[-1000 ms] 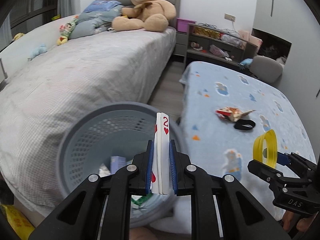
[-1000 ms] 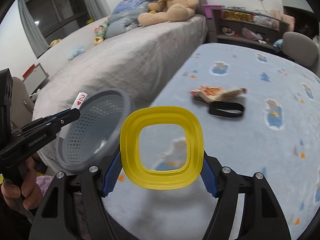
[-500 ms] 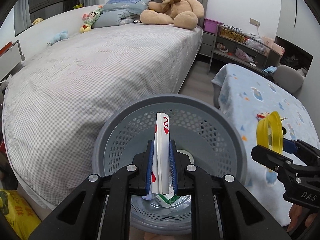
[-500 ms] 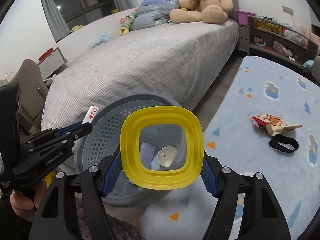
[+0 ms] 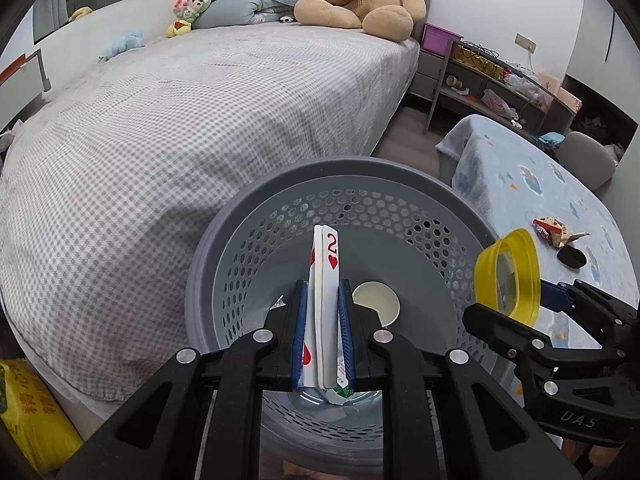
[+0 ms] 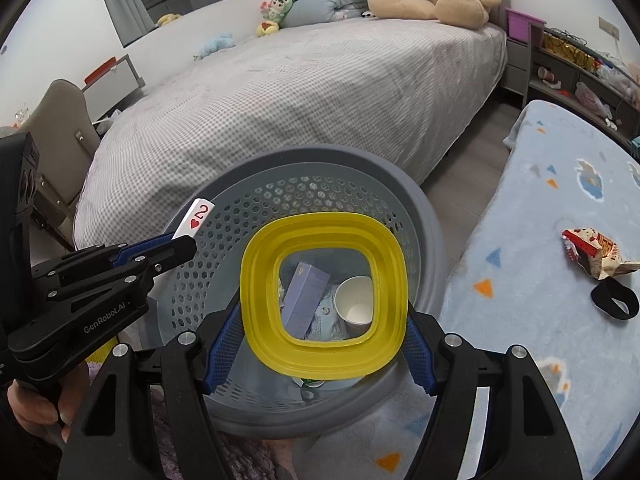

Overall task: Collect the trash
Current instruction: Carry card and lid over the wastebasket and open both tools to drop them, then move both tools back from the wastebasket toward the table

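Step in hand: drop-off. The left gripper (image 5: 323,300) clamps folded playing cards (image 5: 326,276) over the grey basket (image 5: 224,248); the right gripper (image 6: 324,334) clamps a yellow container (image 6: 324,304) above it. Next: release both, then fetch the wrapper (image 6: 596,254) from the bench (image 6: 540,184).

A playing card (image 5: 329,276) shows a red "2" above a red heart. The left gripper (image 6: 182,246) body reads "GenRobot.AI" (white lettering); the right gripper (image 5: 516,312) body reads "DAS". A yellow bag (image 5: 30,412) bears unreadable red characters.
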Tool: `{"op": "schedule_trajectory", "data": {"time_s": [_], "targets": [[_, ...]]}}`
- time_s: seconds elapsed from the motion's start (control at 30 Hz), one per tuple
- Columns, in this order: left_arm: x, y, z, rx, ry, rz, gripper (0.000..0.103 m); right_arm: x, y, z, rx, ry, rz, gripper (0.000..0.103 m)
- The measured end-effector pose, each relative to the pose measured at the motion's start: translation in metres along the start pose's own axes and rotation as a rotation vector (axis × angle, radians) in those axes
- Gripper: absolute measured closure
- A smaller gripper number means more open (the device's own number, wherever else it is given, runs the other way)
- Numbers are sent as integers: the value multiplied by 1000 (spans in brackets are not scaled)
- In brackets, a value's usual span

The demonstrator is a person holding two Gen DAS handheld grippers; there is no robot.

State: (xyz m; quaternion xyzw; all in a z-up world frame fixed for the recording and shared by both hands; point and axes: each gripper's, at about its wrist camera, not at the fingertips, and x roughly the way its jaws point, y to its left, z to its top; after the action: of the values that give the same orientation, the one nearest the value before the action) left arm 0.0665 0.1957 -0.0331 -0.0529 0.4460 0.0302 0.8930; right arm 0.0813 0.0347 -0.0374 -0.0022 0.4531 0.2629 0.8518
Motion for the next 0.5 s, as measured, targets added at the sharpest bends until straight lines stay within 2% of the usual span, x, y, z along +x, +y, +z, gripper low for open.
{"op": "schedule_trajectory", "data": {"time_s": [0.27,0.33,0.4,0.5], "targets": [[-2,3,0,-6,-3,13,87,3,1,5,-4,-2,1,33],[-2,3,-1,-8,-2,19,78,1,1,6,-1,-8,1,31],[-4,3,-2,-11,-3,28,62,-1,0,7,0,-17,-2,28],[-6,4,-2,-15,-12,37,54,-4,-1,7,5,-26,-6,26]]}}
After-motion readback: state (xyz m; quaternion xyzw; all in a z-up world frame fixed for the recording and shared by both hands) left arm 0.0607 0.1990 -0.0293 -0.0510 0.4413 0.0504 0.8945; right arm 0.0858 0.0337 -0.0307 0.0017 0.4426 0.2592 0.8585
